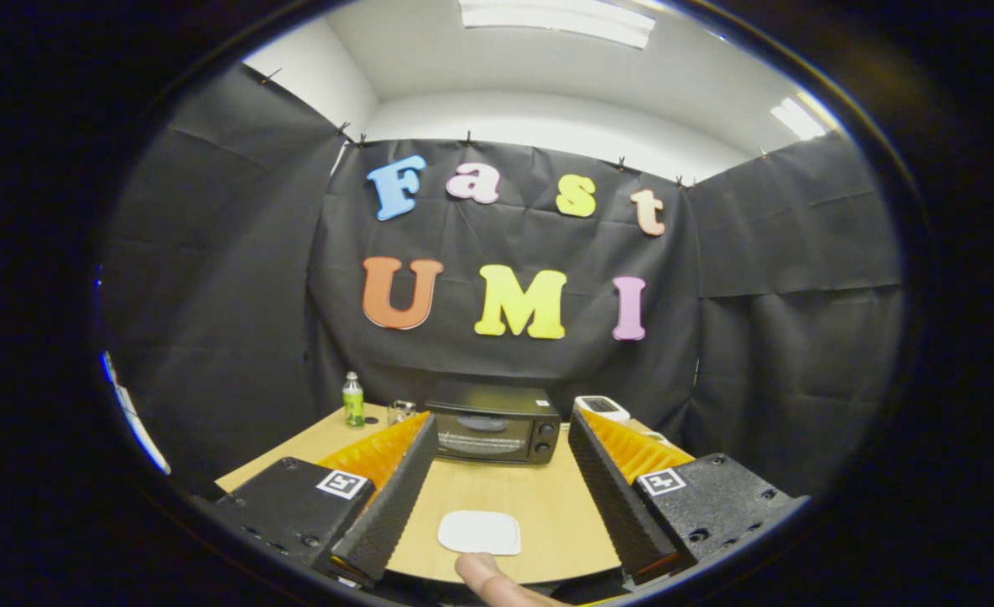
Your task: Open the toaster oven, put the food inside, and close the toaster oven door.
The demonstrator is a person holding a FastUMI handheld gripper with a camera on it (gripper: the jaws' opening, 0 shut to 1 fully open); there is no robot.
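A black toaster oven [495, 432] stands at the far side of the wooden table [505, 497], its glass door shut and two knobs on its right side. A flat white piece of food [480, 532] lies on the table near the front edge, between my fingers and below them. My gripper [503, 447] is open wide, held well back from the oven, with nothing between its fingers. A person's fingertip [484, 573] pokes in just in front of the food.
A green bottle [353, 400] and a small clear glass [400, 411] stand left of the oven. A white device [601, 408] sits to the oven's right. Black cloth walls close in the table on three sides.
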